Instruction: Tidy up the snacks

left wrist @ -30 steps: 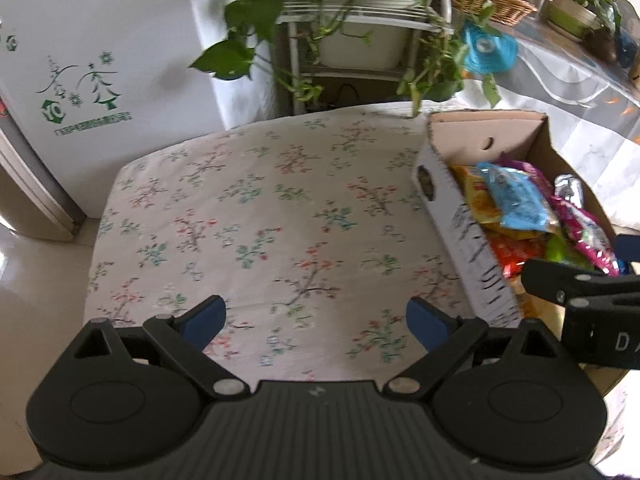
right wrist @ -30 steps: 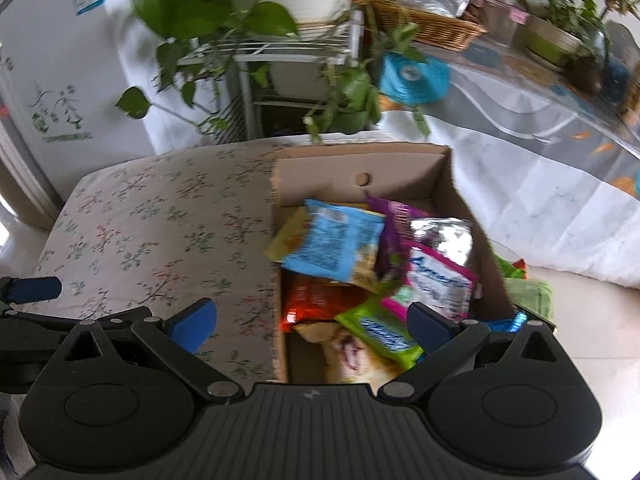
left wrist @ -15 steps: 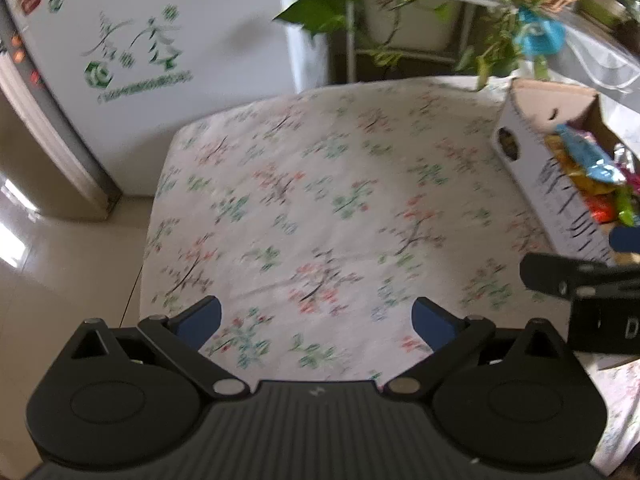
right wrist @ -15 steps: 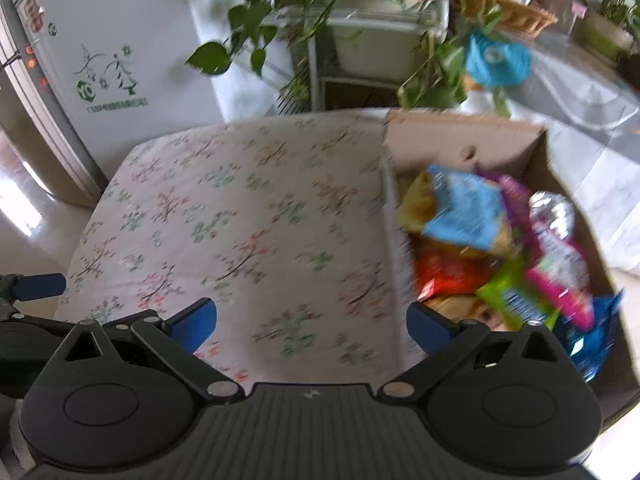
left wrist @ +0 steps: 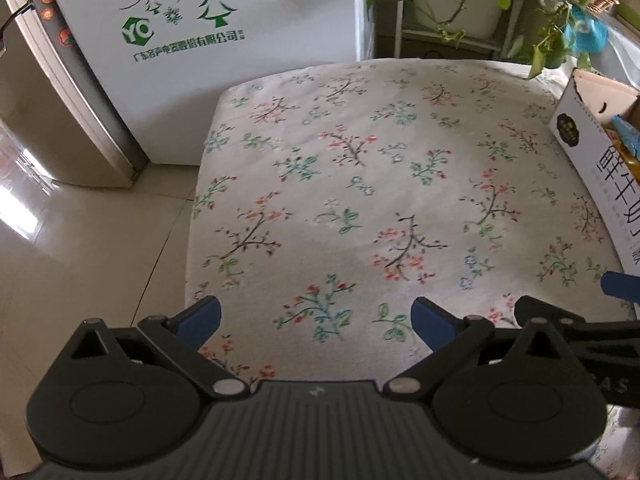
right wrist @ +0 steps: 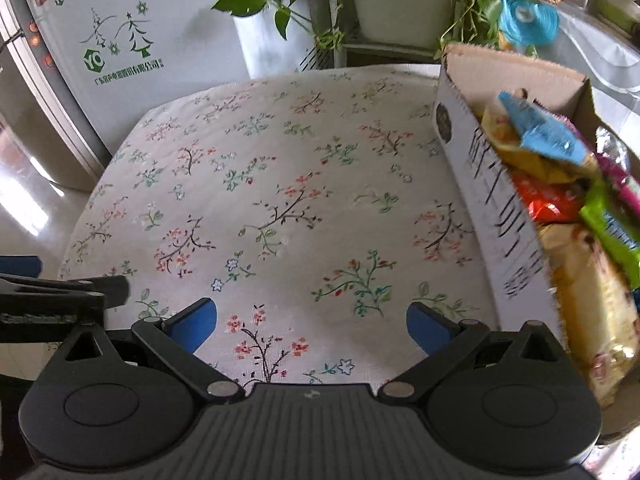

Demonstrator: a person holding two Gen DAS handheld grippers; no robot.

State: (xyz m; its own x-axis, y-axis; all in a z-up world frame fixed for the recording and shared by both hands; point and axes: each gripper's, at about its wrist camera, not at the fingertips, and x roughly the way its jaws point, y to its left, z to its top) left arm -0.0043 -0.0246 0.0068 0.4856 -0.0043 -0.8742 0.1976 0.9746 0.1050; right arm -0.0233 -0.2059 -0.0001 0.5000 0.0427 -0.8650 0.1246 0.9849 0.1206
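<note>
A cardboard box (right wrist: 492, 184) stands on the right side of a table with a floral cloth (right wrist: 280, 200). Several snack packets fill it, among them a blue one (right wrist: 548, 136), an orange one (right wrist: 548, 204) and a green one (right wrist: 608, 228). My right gripper (right wrist: 312, 322) hangs open over the bare cloth, left of the box, nothing between its blue pads. My left gripper (left wrist: 316, 318) is open too, above the cloth near the front edge, and empty. In the left wrist view only the box's printed side (left wrist: 592, 160) shows at the far right.
A white fridge with green tree prints (left wrist: 192, 40) stands behind the table's left corner. A plant rack with trailing leaves (right wrist: 384, 4) sits behind the table. Tiled floor (left wrist: 80, 240) lies to the left of the table.
Both grippers have moved left and lower, from over the box to over the bare cloth. The box has slid to the right edge of both views. The jaws stay wide.
</note>
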